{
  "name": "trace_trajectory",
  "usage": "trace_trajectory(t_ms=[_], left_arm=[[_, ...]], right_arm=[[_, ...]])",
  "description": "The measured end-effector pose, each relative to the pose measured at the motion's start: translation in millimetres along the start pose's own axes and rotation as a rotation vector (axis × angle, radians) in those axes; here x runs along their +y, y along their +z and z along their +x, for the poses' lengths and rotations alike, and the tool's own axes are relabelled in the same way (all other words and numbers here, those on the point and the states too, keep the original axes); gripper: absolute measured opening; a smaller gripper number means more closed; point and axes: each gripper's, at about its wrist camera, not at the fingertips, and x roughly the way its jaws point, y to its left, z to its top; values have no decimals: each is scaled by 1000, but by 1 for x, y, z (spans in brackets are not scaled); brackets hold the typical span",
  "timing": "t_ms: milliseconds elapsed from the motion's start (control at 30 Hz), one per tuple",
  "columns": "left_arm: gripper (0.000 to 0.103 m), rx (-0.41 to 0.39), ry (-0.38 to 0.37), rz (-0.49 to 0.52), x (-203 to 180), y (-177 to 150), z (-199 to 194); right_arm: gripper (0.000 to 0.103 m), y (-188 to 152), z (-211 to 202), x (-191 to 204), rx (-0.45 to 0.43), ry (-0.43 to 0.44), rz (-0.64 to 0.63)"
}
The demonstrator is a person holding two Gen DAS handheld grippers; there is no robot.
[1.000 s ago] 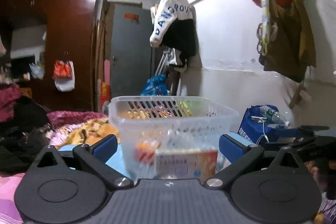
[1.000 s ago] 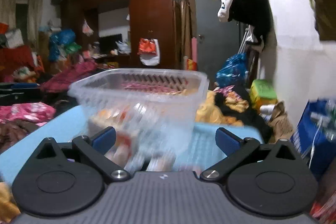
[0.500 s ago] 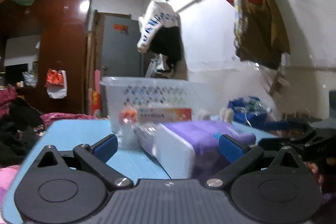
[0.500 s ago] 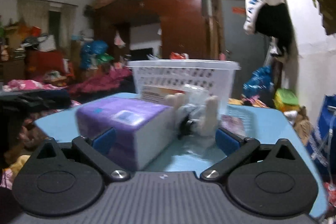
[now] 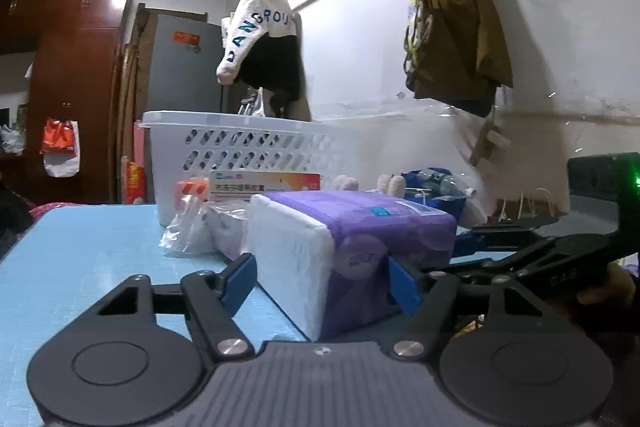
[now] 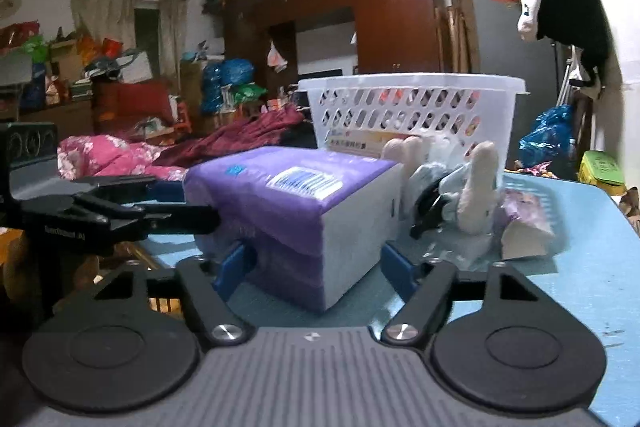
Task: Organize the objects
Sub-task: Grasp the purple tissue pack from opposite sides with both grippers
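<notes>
A purple and white tissue pack (image 5: 352,251) lies on the blue table (image 5: 88,251), also in the right wrist view (image 6: 296,211). My left gripper (image 5: 322,281) is shut on one end of it. My right gripper (image 6: 316,263) is shut on the other end. Behind the pack stands a white perforated basket (image 5: 240,147), seen too from the right wrist (image 6: 412,107). An orange and white medicine box (image 5: 266,185), a clear plastic bag (image 5: 188,231), a plush toy (image 6: 476,187) and a small purple packet (image 6: 524,223) lie in front of the basket.
The table's edges fall off to cluttered bedding (image 6: 120,155) on the left and bags (image 6: 556,135) on the right. A white wall with hanging clothes (image 5: 452,31) runs along the right. A brown wardrobe (image 5: 76,79) stands behind.
Both grippers dropped to table level and came up to the tissue pack. Their jaws, wide open before, have closed onto its two ends.
</notes>
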Motion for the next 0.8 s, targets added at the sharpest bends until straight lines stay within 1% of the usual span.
trace_trajectory(t_ms=[67,133,167,233,300,467,600,800], left_arm=[[70,0,-12,3,-1,0,1],[60,7,-48,-8,1,-1,2],[59,10,-58,-12,1,0,3],[59,12,-53,2,-1,-1,3],[58,12,-48,10,-2,-1,2],[56,3,-35,18,-6,-2,-1],[55,-26,-32,27,-9,3,-9],[54,-67,-26,54,-17,14,-14]], right_arm=[[68,-4,-2,1,2,22,1],[66,-7,-4,2,-9,33,3],[65,-7,-5,1,-12,39,6],[65,-7,-5,0,-17,48,13],[61,-7,-5,-1,-21,43,20],[57,-8,-8,2,-30,32,11],[54,-4,-14,5,-53,32,2],[53,8,-25,13,-90,6,-33]])
